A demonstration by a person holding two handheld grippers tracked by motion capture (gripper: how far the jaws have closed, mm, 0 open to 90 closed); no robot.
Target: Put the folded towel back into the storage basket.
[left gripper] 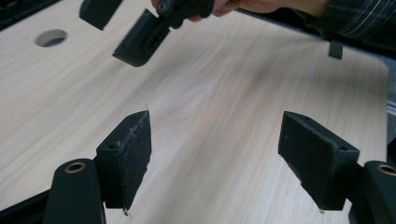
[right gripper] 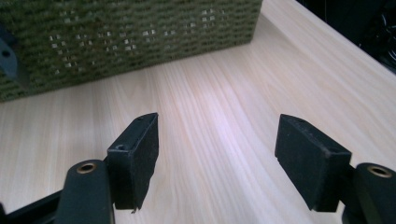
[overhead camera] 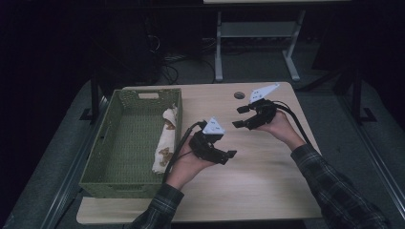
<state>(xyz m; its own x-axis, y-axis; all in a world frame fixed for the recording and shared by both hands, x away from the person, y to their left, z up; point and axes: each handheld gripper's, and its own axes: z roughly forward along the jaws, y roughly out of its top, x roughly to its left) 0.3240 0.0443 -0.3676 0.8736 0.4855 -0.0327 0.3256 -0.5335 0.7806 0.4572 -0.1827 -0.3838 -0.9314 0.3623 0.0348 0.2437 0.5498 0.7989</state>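
A green woven basket (overhead camera: 131, 138) stands on the left part of the wooden table (overhead camera: 267, 176). Inside it, a rolled white cloth with brown prints (overhead camera: 165, 143) lies along the right wall. My left gripper (overhead camera: 228, 157) hovers over the table just right of the basket, open, with nothing between its jaws (left gripper: 215, 158). My right gripper (overhead camera: 239, 117) is farther back and to the right, pointing left toward the basket, open and empty (right gripper: 217, 158). The basket's wall (right gripper: 116, 37) faces it. In the left gripper view the right gripper (left gripper: 116, 28) shows at the top.
A round cable hole (overhead camera: 239, 95) sits near the table's far edge, also visible as the hole (left gripper: 51, 37). Another desk's white legs (overhead camera: 218, 47) stand behind, on a dark floor with cables. Bare wood lies between and in front of the hands.
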